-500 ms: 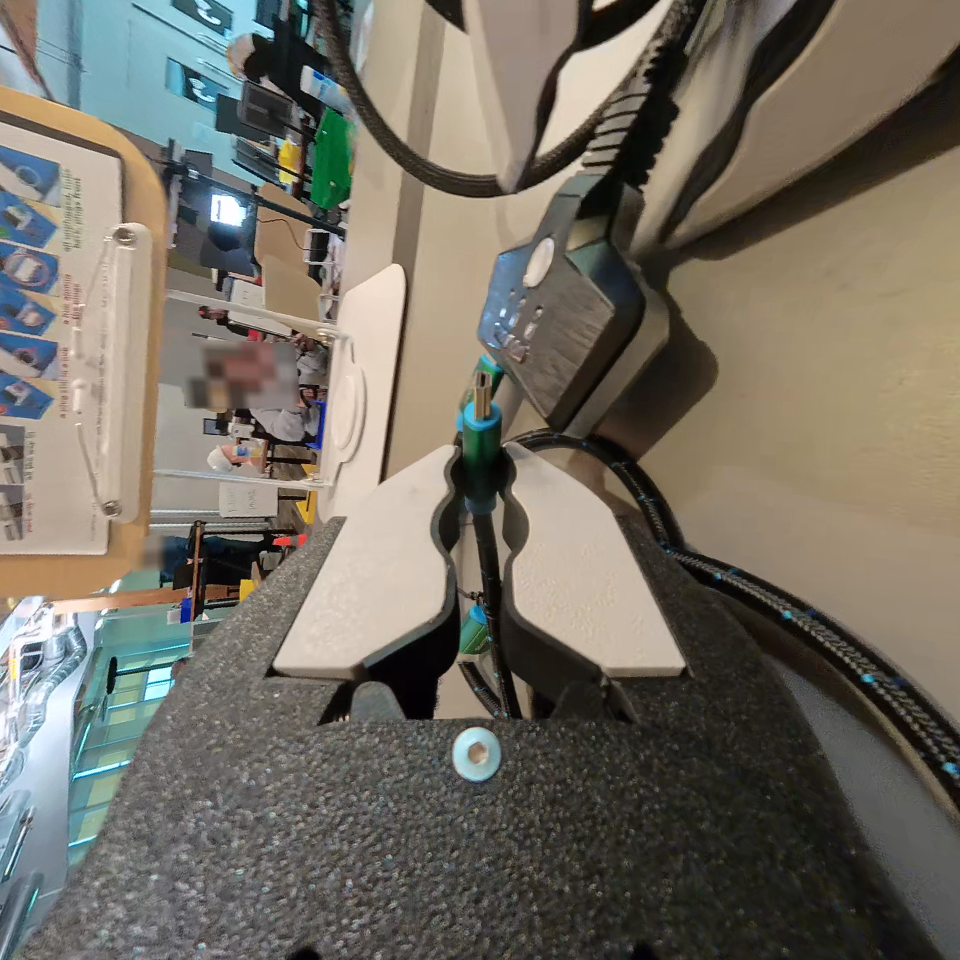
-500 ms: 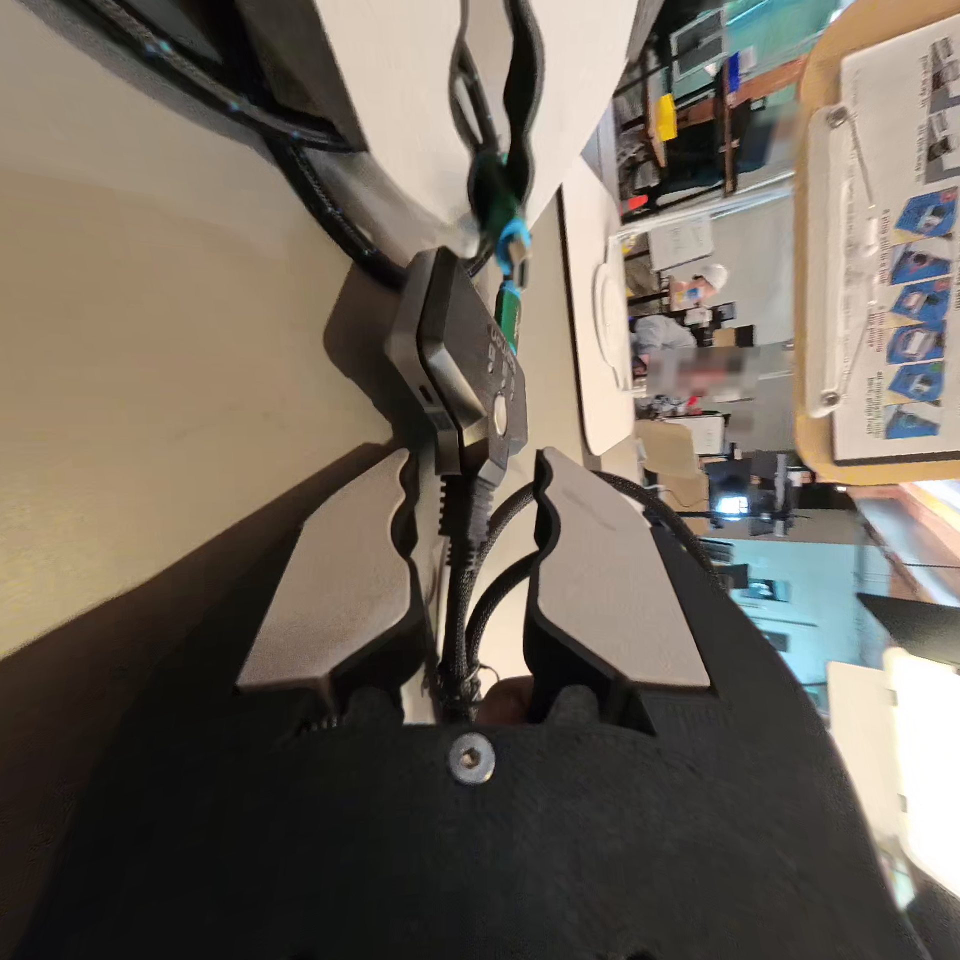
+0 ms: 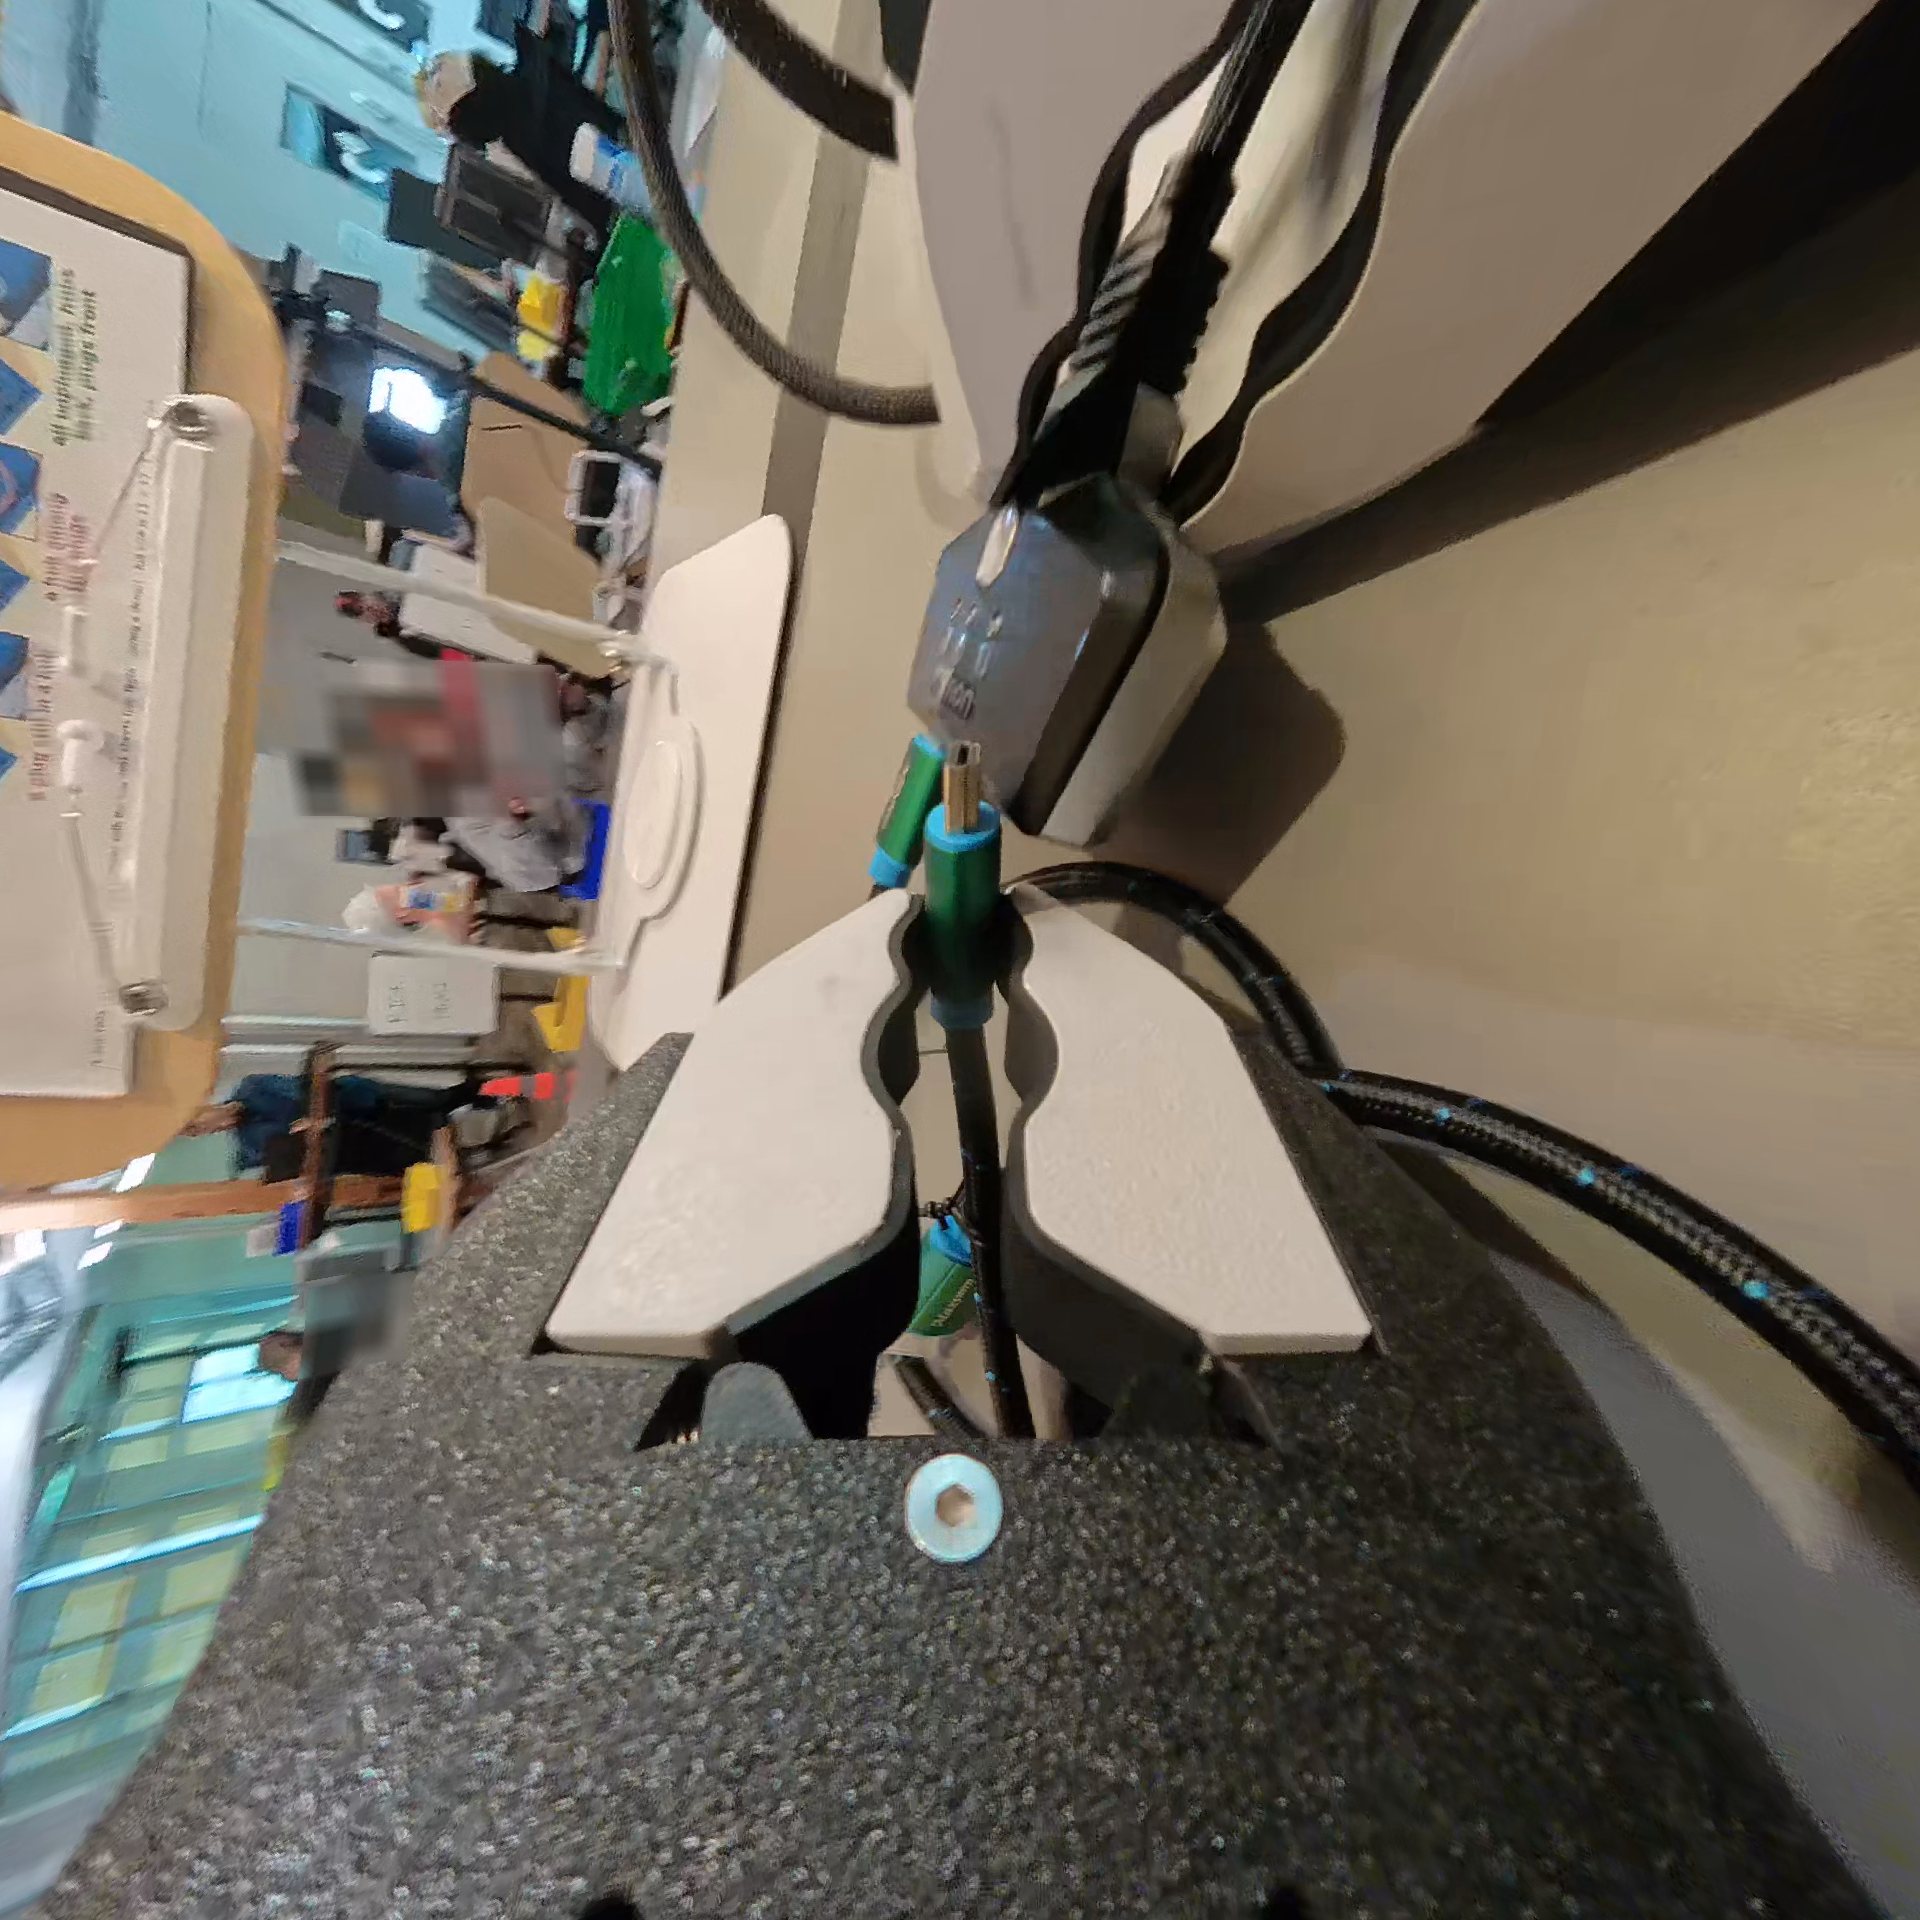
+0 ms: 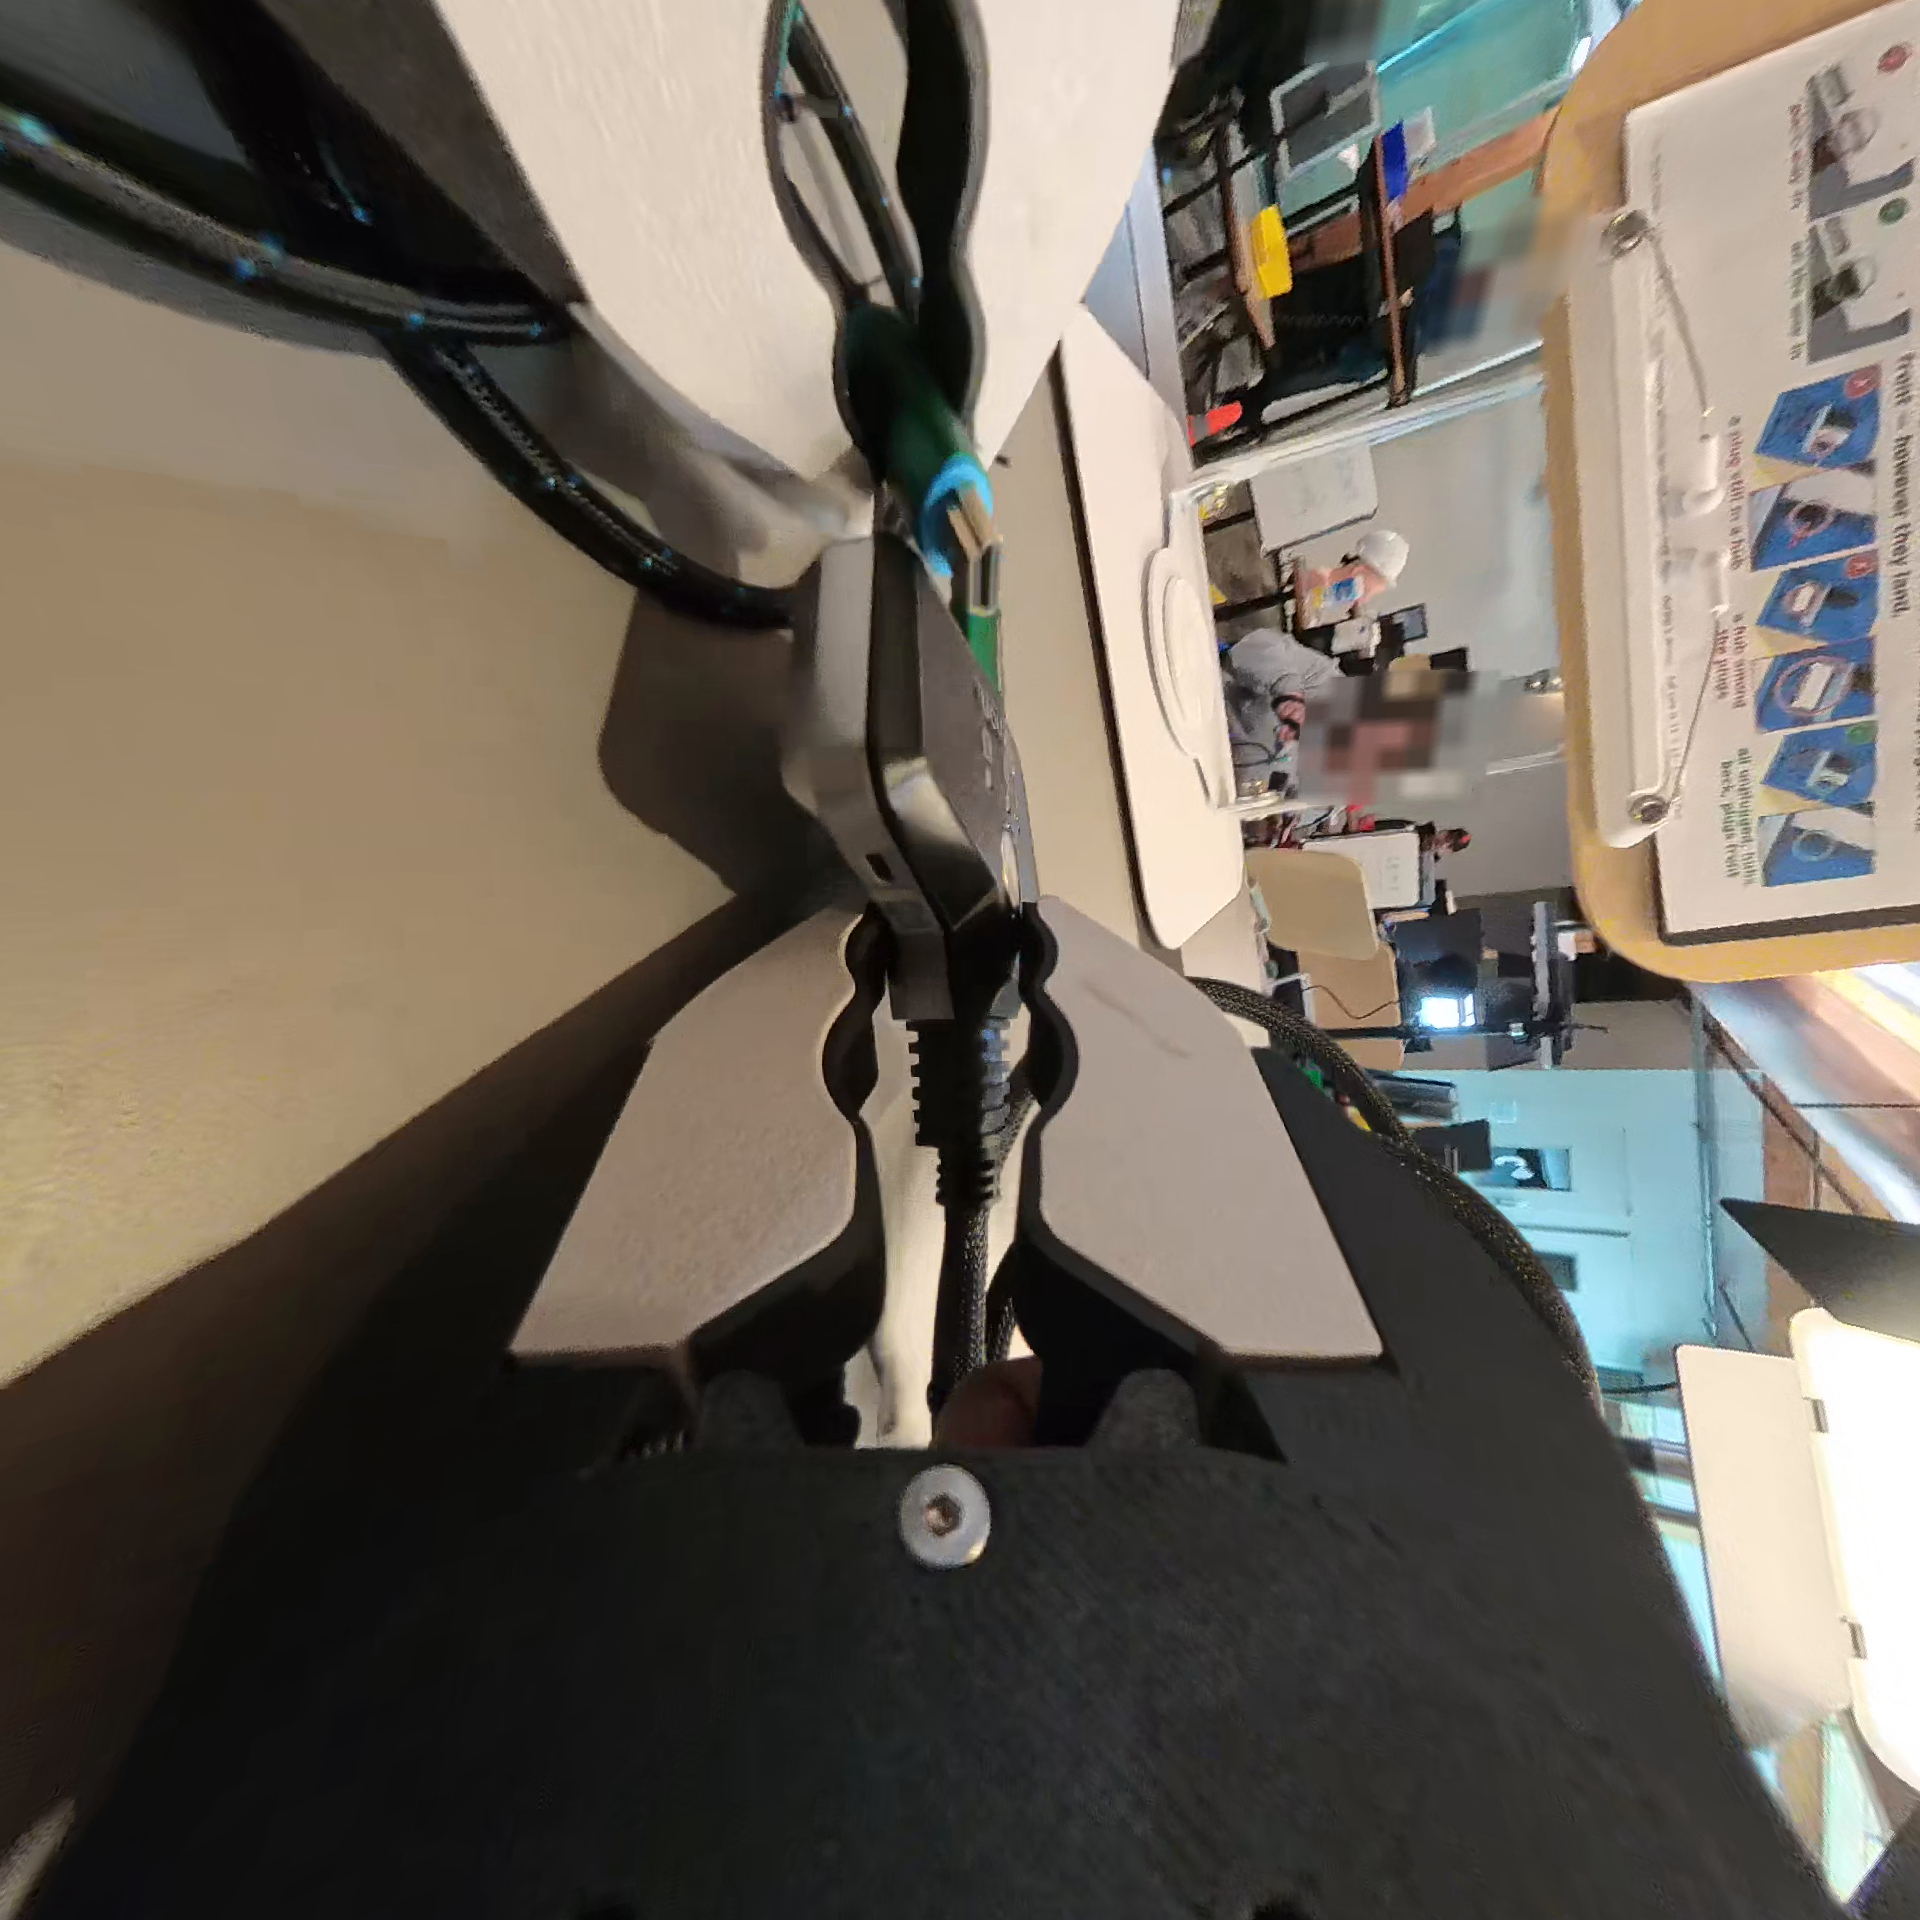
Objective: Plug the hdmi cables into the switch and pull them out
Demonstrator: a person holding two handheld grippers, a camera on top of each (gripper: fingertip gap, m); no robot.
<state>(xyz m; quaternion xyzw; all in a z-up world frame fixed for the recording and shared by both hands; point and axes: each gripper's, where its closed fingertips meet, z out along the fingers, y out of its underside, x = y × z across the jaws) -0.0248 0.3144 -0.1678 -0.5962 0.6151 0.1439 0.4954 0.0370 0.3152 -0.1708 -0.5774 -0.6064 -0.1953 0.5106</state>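
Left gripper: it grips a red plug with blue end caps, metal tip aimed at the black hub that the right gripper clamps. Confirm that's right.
One thing is wrong: the plug is green, not red, as the left wrist view shows. The rest holds: blue end caps, metal tip aimed at the black hub, held in the left gripper, while the right gripper clamps the hub's cable end.

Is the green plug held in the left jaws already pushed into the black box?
No, the green plug has its metal tip bare, just short of the black box.
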